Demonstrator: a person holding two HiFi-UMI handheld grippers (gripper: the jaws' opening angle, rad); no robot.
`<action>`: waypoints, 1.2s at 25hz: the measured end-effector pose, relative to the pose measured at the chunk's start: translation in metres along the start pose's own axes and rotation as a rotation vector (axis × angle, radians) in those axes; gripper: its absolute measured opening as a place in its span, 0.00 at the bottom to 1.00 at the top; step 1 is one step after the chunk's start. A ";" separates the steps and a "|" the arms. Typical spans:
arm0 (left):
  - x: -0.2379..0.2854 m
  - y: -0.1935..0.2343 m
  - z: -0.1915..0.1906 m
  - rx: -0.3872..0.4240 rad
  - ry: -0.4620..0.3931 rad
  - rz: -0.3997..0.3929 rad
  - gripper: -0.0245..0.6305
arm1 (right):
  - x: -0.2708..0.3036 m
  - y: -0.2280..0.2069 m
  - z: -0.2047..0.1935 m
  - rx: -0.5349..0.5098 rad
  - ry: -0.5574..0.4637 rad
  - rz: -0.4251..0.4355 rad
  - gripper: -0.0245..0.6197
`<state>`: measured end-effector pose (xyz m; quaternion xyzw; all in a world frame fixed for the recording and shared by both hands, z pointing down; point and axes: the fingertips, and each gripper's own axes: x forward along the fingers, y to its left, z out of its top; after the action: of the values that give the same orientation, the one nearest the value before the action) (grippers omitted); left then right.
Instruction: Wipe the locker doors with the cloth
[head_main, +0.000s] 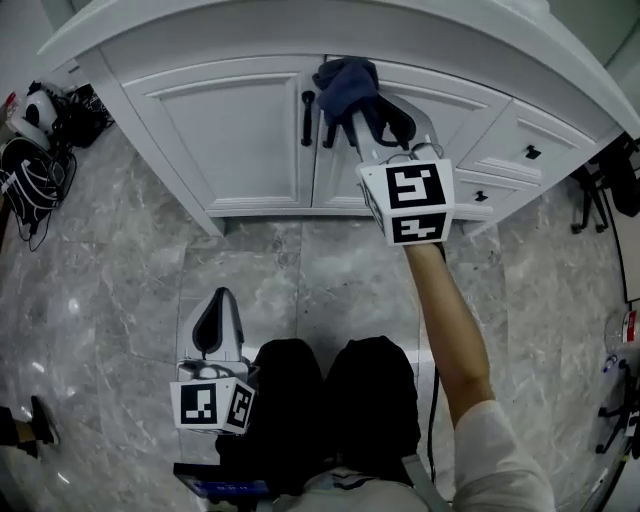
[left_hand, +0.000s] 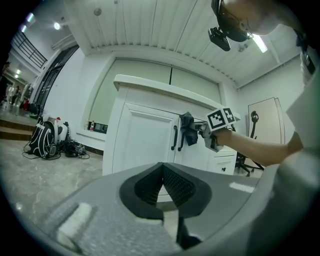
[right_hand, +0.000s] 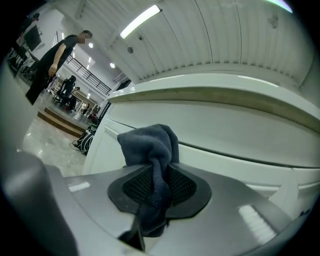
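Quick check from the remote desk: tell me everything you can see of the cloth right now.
The cloth is dark blue-grey and fuzzy, like microfibre, and is bunched into a crumpled wad rather than spread flat. The right gripper pinches a twisted fold of it between its ribbed pads. The bulk puffs out beyond the jaw tips and a short tail hangs behind them. It is held high on the white door, close by the black handles. Whether it actually presses on the door cannot be told.

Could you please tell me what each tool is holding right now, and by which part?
The right tool pinches the dark blue cloth by a bunched fold. The left tool, shut, holds nothing.
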<state>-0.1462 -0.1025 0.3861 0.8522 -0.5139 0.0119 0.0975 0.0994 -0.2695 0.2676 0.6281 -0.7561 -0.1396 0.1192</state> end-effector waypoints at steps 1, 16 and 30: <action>0.003 -0.005 0.002 0.005 0.001 -0.003 0.04 | 0.004 -0.004 -0.002 -0.002 0.009 0.007 0.17; 0.021 -0.032 0.009 0.051 0.018 -0.013 0.04 | -0.054 -0.126 -0.049 -0.058 0.077 -0.179 0.17; 0.018 -0.042 0.012 0.059 0.017 -0.029 0.04 | -0.086 -0.128 -0.058 0.026 0.038 -0.192 0.17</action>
<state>-0.1016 -0.1015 0.3702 0.8619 -0.5001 0.0329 0.0767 0.2532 -0.2110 0.2752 0.7017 -0.6919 -0.1286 0.1112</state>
